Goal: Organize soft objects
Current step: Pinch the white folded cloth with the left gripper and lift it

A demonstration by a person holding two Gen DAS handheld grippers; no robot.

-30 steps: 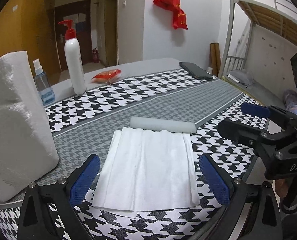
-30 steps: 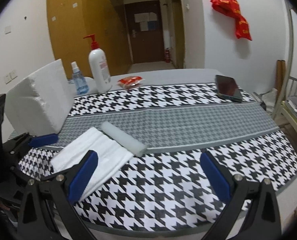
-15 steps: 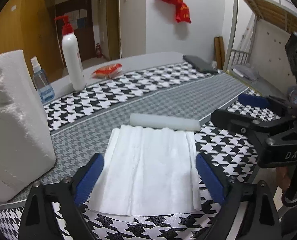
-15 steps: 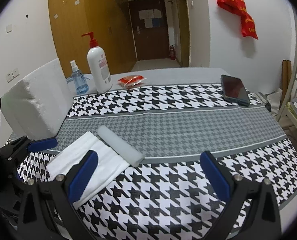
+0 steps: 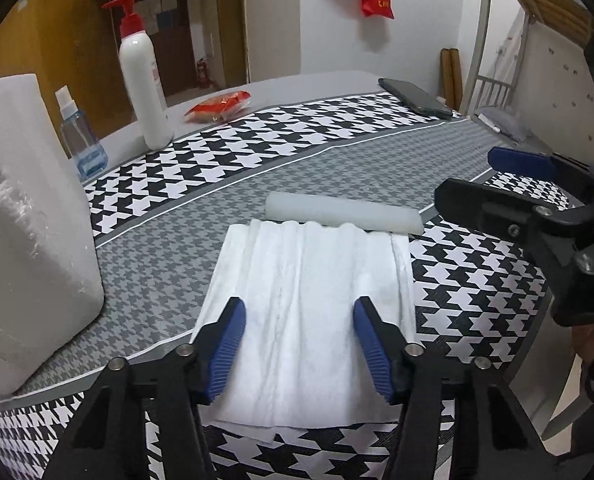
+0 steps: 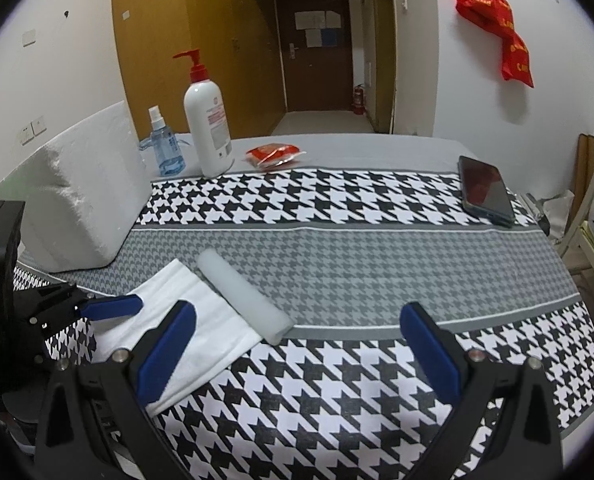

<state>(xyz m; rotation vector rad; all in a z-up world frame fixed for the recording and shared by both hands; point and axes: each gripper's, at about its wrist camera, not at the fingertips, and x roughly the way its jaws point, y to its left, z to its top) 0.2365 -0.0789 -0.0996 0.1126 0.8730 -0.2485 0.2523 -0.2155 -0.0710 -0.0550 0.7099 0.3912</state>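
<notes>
Blue pads (image 5: 228, 347) closer over towel (image 5: 309, 312)

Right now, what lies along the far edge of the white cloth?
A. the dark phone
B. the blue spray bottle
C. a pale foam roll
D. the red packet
C: the pale foam roll lies along the far edge of the white cloth; whether they touch is unclear.

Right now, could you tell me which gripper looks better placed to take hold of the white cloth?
Left. The left gripper is open directly over the white cloth, one finger on each side. The right gripper faces mostly bare tablecloth, the cloth off by its left finger.
</notes>
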